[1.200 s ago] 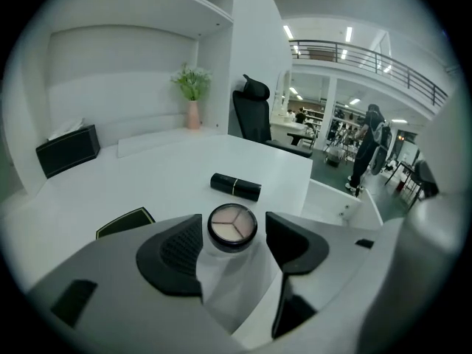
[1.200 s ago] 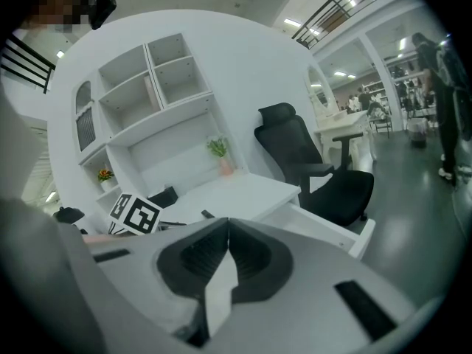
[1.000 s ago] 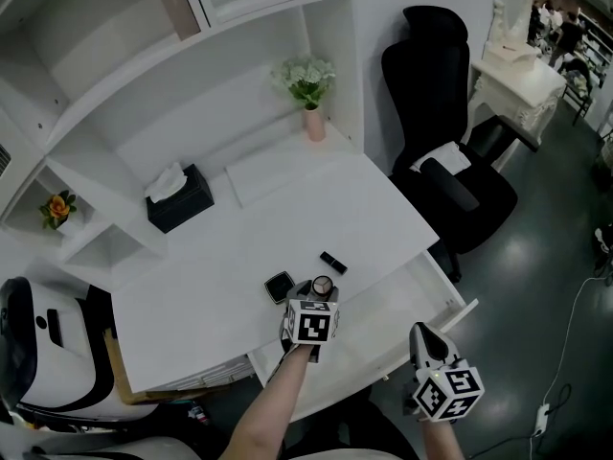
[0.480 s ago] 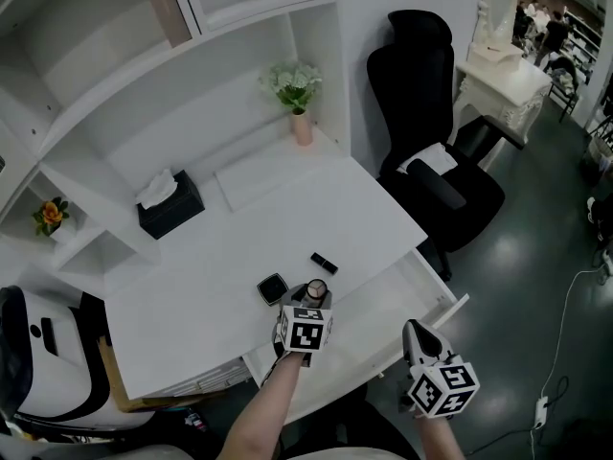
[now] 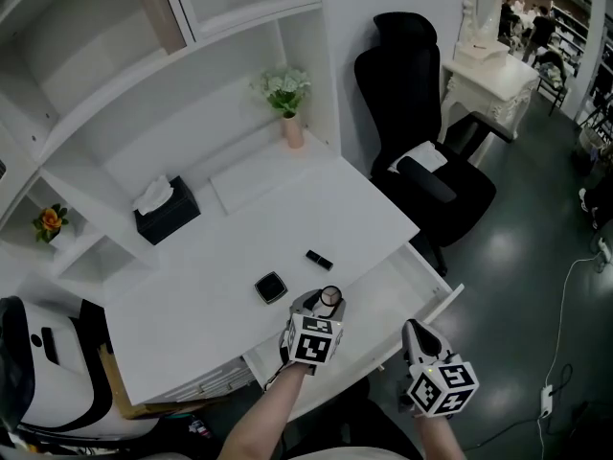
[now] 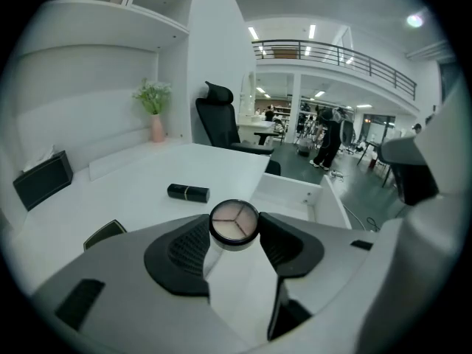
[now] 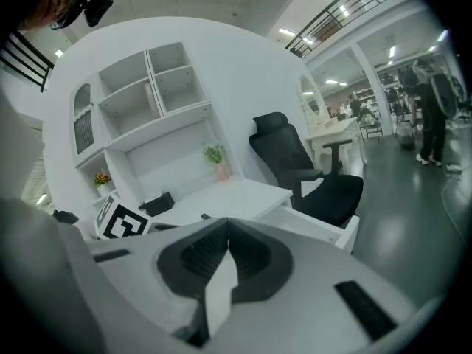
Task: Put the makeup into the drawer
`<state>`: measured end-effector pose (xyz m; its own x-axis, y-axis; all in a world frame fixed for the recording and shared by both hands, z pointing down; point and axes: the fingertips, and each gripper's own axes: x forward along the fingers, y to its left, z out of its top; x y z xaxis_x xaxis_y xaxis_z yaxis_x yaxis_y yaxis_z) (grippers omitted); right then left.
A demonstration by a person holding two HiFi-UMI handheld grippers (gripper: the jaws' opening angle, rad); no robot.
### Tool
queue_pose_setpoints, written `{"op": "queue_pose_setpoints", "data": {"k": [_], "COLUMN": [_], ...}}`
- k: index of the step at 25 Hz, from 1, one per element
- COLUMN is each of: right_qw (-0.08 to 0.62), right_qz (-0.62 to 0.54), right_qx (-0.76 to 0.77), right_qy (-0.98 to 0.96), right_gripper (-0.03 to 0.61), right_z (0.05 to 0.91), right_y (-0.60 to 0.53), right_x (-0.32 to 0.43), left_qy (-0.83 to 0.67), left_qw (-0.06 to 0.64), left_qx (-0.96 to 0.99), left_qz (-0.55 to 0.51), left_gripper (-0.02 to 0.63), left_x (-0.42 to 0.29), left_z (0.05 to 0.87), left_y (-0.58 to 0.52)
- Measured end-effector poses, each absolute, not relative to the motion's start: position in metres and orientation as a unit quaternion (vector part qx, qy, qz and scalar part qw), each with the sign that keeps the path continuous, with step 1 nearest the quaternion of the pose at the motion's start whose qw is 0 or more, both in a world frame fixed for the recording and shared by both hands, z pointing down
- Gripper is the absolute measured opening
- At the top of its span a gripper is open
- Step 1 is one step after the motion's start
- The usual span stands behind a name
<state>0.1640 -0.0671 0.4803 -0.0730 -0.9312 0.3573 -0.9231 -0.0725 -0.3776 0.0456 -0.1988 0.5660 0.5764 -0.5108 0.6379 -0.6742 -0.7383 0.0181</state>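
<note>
Both jaws of the left gripper (image 6: 234,236) hold the makeup pot (image 6: 234,221); the open drawer (image 5: 395,290) lies just right of it. The right gripper (image 7: 221,255) is closed, empty.

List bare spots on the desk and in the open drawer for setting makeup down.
Desk: wide bare stretch between tissue box and lipstick tube. Drawer: visible floor bare. Crowded: front edge, where square compact, lipstick tube and left gripper with round compact bunch.
</note>
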Motion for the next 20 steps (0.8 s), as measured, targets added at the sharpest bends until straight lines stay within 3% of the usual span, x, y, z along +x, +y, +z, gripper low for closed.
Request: {"op": "queue_pose_setpoints", "data": {"k": [20], "right_qw": [0.018], "right_qz": [-0.286], "right_qx": [-0.746], "right_qy": [0.601], "right_gripper": [0.005], "right_z": [0.5], "right_y": [-0.014], "right_x": [0.212], "left_qy": [-0.192], "left_qw": [0.117], "left_qx": [0.9], "left_qz": [0.372], "left_gripper": [0.215], "left_x": [0.143], "left_z": [0.628], "left_y": [-0.144]}}
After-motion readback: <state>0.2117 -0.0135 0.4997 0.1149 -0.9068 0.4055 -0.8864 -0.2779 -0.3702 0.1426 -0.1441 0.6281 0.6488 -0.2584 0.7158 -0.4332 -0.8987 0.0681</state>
